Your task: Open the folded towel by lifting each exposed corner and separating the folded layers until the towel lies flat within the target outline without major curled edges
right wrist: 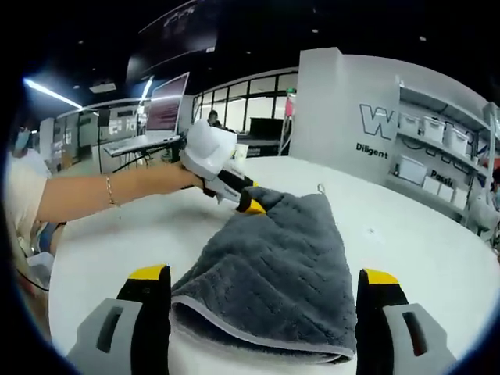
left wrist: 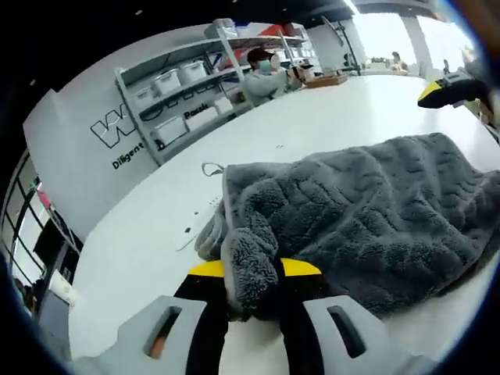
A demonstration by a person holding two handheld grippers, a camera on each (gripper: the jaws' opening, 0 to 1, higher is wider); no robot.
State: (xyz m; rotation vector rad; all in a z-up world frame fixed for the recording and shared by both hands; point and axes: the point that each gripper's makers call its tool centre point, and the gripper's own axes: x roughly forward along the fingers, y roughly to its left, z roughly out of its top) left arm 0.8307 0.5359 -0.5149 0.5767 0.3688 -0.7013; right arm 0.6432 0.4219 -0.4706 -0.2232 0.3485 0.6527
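A grey towel (right wrist: 273, 266) lies folded on the white counter (right wrist: 414, 234), its hanging loop (right wrist: 320, 187) at the far edge. The left gripper (left wrist: 251, 273) has its jaws clenched on a bunched corner of the plush cloth; the right gripper (right wrist: 262, 285) stands with jaws spread wide, the near fold between them. Behind, shelving (left wrist: 187, 86) holds white bins, and a person (left wrist: 262, 74) sits there — wall lettering reads "Diligent", the rest cut off.
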